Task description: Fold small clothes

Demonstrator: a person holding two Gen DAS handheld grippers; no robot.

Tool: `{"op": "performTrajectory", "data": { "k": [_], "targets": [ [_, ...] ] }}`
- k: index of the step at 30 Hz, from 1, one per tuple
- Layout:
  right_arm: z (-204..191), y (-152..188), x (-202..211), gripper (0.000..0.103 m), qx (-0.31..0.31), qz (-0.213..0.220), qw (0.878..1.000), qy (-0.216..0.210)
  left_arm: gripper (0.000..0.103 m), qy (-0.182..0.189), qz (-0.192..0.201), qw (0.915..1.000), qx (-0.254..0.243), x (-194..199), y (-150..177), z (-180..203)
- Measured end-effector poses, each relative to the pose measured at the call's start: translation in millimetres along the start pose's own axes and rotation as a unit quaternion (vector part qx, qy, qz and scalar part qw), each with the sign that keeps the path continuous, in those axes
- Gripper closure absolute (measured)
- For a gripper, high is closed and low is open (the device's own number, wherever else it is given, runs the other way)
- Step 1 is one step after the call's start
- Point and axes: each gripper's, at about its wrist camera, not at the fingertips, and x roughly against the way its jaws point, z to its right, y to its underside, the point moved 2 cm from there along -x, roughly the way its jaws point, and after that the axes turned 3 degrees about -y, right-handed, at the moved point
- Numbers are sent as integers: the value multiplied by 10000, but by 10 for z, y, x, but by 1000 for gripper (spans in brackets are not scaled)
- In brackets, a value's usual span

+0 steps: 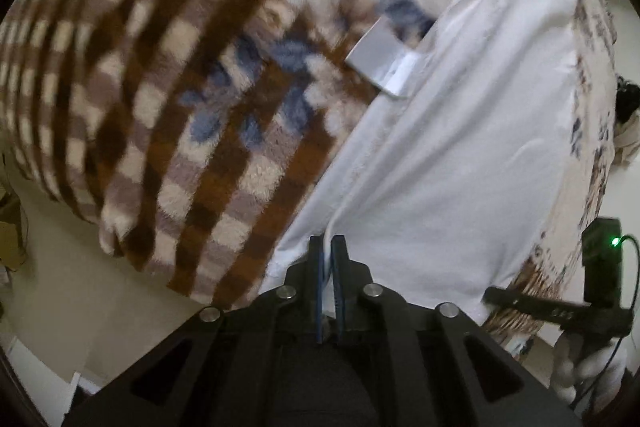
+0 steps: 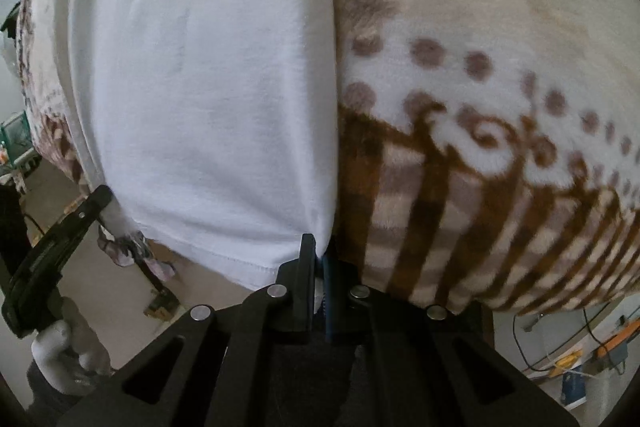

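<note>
Left tool: clenched on white T-shirt hem.
Right tool: clenched on hem corner.
Risk: thin pinch slipping; shirt snagging on fleece blanket.

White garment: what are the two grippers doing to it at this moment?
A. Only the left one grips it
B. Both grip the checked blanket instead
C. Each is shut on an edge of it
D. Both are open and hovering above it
C. The left gripper is closed with the white garment pinched between its fingers, and the right gripper is likewise shut on the garment's hem, beside the checked blanket.
</note>
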Motion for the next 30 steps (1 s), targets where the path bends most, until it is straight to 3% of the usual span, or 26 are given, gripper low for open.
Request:
{"op": "performTrajectory", "data": {
  "k": [1, 2, 3, 4, 6, 10, 14, 16, 19, 21, 24, 25, 26, 30],
  "targets": [
    [-5, -11, 19, 92, -25, -35, 10000, -49, 98, -20, -6, 10000, -31, 49, -19, 6],
    [3, 5, 99, 81, -24, -8, 9998, -188, 96, -47, 88, 9999, -96, 175, -32, 24],
    [12, 34, 240, 62, 13, 119, 9994, -316, 86, -102, 205, 9996, -163, 319, -59, 66],
    [10, 29, 360, 53, 43, 255, 9989, -400, 80, -84, 292, 9993, -207, 438, -92, 122],
    [13, 15, 720, 41, 124, 594, 9964, -587, 48, 148, 580, 9978, -287, 765, -229, 241],
    [28, -276, 1496, 40, 126, 1360, 9871, -833, 46, 746, 1297, 9879, -408, 1316, -897, 653],
    [106, -871, 2252, 40, -87, 2201, 9720, -818, 46, 1171, 1802, 9731, -834, 1473, -1976, 1351],
    [192, -1258, 2632, 40, -208, 2706, 9596, -747, 46, 1174, 1928, 9688, -1022, 1400, -2522, 1707],
    [326, -1810, 3029, 40, -459, 3109, 9457, -826, 46, 1072, 1870, 9684, -1256, 1159, -3371, 2163],
    [448, -2200, 3207, 40, -611, 3306, 9378, -865, 46, 997, 1847, 9674, -1416, 1026, -3658, 2381],
    [515, -2642, 3368, 40, -830, 3434, 9313, -891, 51, 767, 1888, 9605, -1895, 903, -3913, 2647],
    [538, -2742, 3396, 40, -862, 3423, 9309, -935, 66, 696, 1946, 9563, -2070, 874, -3963, 2712],
    [485, -2840, 3359, 40, -896, 3405, 9309, -974, 100, 659, 1969, 9524, -2234, 859, -3982, 2746],
    [375, -3157, 3352, 40, -844, 3388, 9337, -798, 102, 921, 2072, 9466, -2293, 982, -4051, 2711]
  ]
}}
